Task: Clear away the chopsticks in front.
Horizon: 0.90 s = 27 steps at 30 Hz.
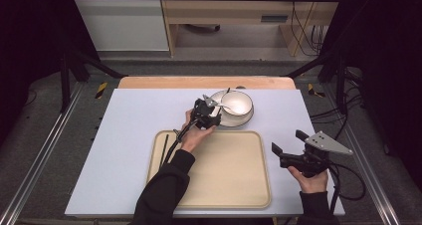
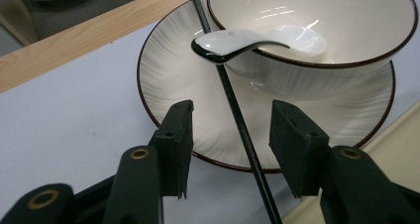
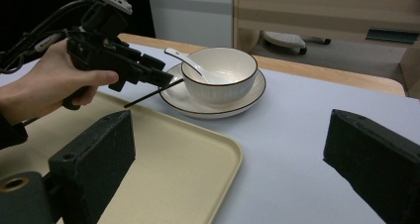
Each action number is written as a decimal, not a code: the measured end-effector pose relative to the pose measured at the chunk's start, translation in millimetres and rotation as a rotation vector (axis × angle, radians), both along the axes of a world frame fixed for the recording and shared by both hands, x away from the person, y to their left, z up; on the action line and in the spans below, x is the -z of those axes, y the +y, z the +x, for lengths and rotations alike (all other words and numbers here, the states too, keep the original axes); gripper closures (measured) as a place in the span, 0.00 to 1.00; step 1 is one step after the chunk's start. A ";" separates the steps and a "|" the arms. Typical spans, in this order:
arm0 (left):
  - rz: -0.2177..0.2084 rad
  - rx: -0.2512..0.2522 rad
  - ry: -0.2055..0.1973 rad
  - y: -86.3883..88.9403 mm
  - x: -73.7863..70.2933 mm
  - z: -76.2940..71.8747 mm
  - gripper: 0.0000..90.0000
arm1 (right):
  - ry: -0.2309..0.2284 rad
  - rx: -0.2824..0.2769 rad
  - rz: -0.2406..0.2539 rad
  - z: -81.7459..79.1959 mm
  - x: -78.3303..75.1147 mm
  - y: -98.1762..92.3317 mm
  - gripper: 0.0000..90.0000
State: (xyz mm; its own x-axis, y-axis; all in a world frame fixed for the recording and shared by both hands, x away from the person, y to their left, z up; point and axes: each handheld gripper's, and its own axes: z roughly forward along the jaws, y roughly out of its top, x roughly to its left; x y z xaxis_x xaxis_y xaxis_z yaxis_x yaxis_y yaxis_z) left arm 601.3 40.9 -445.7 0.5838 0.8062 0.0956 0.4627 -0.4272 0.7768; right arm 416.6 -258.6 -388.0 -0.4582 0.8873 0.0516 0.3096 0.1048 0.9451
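A white bowl [image 1: 239, 104] with a dark rim stands on a ribbed white plate [image 1: 247, 120] behind the beige tray [image 1: 234, 185]. A white spoon [image 2: 223, 45] rests in the bowl with its handle over the rim. A black chopstick [image 2: 237, 120] lies slanted across the plate rim and under the spoon handle. My left gripper [image 2: 233, 110] is low at the plate's near-left edge, its jaws apart on either side of that chopstick, pads clear of it. My right gripper [image 1: 287, 141] hovers wide open to the right of the tray, holding nothing.
A second black chopstick [image 1: 164, 148] lies along the tray's left edge. The pale table cover [image 1: 129, 130] ends at a wooden strip [image 1: 164, 82] at the back. Black frame posts and cables stand at both sides beyond the table.
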 end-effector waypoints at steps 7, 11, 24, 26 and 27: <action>0.011 -0.006 0.030 -8.3 5.9 7.9 0.66 | 0.001 -0.001 0.009 -0.6 -1.1 0.1 0.06; 0.022 -0.005 0.032 -13.2 7.7 10.9 0.72 | -0.002 -0.001 0.006 -0.5 -0.7 -0.8 0.06; -0.001 -0.049 0.072 -16.3 13.6 16.8 0.85 | -0.006 -0.004 0.010 -1.2 -1.8 -1.6 0.06; 0.001 -0.050 0.068 -17.0 13.8 16.6 0.87 | -0.006 -0.004 0.010 -1.2 -1.8 -1.7 0.06; 0.001 -0.054 0.067 -17.1 13.8 16.5 0.88 | -0.006 -0.004 0.013 -1.1 -1.7 -1.6 0.06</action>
State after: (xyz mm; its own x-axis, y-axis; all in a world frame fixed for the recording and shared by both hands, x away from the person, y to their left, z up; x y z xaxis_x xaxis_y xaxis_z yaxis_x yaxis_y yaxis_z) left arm 617.9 23.8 -459.6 0.5443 0.8369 0.0585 0.5363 -0.4007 0.7429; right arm 415.5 -260.1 -386.3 -0.4617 0.8849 0.0610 0.3039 0.0932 0.9481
